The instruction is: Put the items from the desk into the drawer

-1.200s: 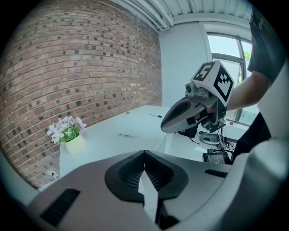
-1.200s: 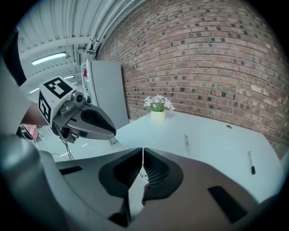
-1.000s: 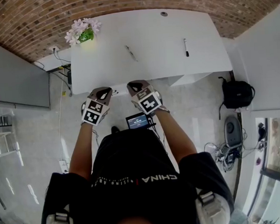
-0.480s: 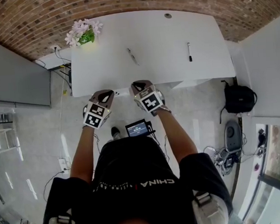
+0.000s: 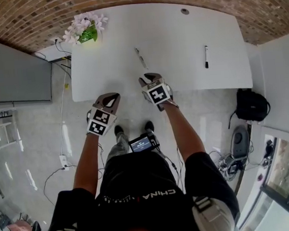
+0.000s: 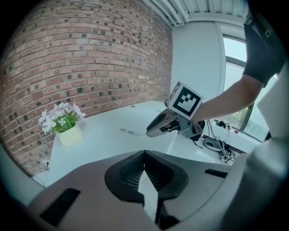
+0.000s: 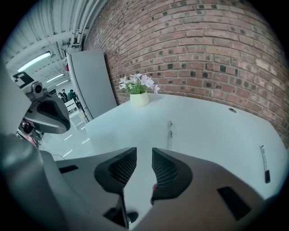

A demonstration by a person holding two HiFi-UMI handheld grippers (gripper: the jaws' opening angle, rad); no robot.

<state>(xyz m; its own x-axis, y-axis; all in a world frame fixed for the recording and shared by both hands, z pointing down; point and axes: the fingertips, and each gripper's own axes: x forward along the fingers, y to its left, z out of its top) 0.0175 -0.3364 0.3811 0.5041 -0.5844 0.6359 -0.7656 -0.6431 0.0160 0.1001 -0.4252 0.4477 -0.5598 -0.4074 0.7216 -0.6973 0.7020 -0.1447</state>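
A person stands at a white worktop with the left gripper fingers closed together on nothing and the right gripper fingers a narrow gap apart, also holding nothing. A silver pen lies near the right gripper at 12 o'clock. A black marker lies well apart at 2 o'clock, and a flower pot stands at 11 o'clock.

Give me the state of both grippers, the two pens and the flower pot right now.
Left gripper: shut, empty.
Right gripper: open, nothing between its jaws.
Silver pen: lying flat on the desk, untouched.
Black marker: lying flat near the desk's right end.
Flower pot: upright at the desk's far left corner.
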